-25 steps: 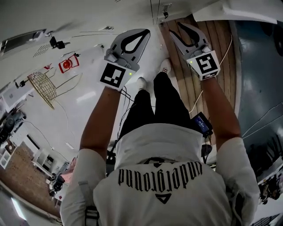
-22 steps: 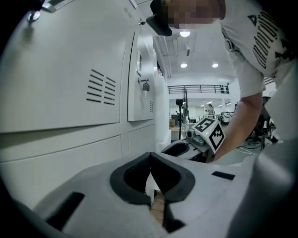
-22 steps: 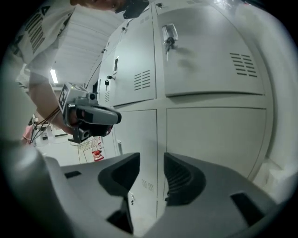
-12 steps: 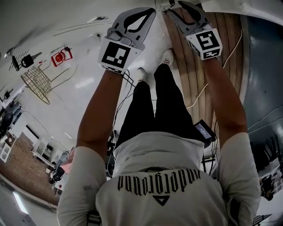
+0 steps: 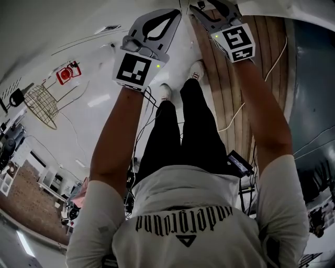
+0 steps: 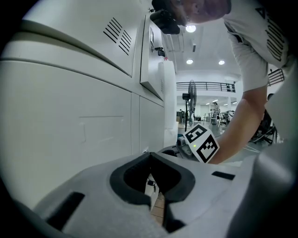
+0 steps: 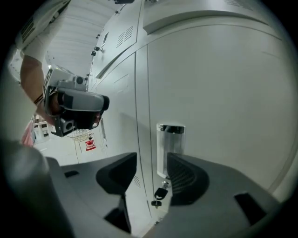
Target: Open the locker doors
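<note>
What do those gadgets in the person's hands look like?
Both the left gripper and right gripper are grey plastic with curved black-padded jaws and a white cube of black square markers. The right one's jaws have just been opening, gripping nothing. The sleeves are short, white.

Head view downward, others near lockers (image 7: 219, 83)

In the head view the 2 grippers have travelled up the picture toward the lockers (image 7: 223, 93). The left gripper (image 5: 176, 11) now reaches the top edge, and the right gripper (image 7: 151, 169) has its fingertips cut off by it. The right gripper's jaws have just been opening and stand apart on nothing, with the locker handle (image 7: 170, 148) and key (image 7: 161, 191) showing in the gap. The red object (image 5: 68, 73) and wire basket (image 5: 41, 105) have slid leftward.
</note>
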A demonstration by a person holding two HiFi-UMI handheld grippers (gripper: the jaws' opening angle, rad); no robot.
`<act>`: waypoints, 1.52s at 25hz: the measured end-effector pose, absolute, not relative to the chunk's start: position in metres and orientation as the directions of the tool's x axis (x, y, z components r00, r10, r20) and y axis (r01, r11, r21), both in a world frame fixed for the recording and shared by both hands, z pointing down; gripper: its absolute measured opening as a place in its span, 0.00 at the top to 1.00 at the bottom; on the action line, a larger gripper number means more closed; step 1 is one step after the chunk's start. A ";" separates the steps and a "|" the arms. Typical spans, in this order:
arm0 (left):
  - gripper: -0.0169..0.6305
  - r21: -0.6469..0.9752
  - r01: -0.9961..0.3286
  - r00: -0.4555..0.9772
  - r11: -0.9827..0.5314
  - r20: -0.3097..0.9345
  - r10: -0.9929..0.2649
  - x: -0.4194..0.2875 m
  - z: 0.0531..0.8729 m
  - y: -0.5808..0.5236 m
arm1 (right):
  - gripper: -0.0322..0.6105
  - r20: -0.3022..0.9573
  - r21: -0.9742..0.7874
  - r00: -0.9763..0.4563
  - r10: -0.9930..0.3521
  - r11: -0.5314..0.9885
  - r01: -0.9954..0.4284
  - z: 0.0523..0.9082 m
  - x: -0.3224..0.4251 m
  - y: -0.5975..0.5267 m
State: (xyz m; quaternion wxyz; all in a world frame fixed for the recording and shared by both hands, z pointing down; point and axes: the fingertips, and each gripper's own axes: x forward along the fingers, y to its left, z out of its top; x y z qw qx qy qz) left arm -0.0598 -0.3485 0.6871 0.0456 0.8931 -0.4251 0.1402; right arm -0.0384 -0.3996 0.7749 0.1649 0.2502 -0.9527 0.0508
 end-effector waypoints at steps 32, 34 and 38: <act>0.96 0.069 -0.691 0.697 -0.720 0.328 -0.638 0.005 0.702 -0.297 | 0.64 0.319 -0.014 -0.599 -0.735 0.628 -0.778 0.783 0.054 -0.316; 0.96 0.075 -0.672 0.714 -0.737 0.329 -0.618 0.023 0.698 -0.292 | 0.68 0.329 -0.007 -0.582 -0.744 0.614 -0.789 0.781 0.072 -0.311; 0.96 0.077 -0.625 0.751 -0.777 0.331 -0.572 0.052 0.693 -0.285 | 0.68 0.358 0.043 -0.553 -0.753 0.605 -0.795 0.782 0.092 -0.300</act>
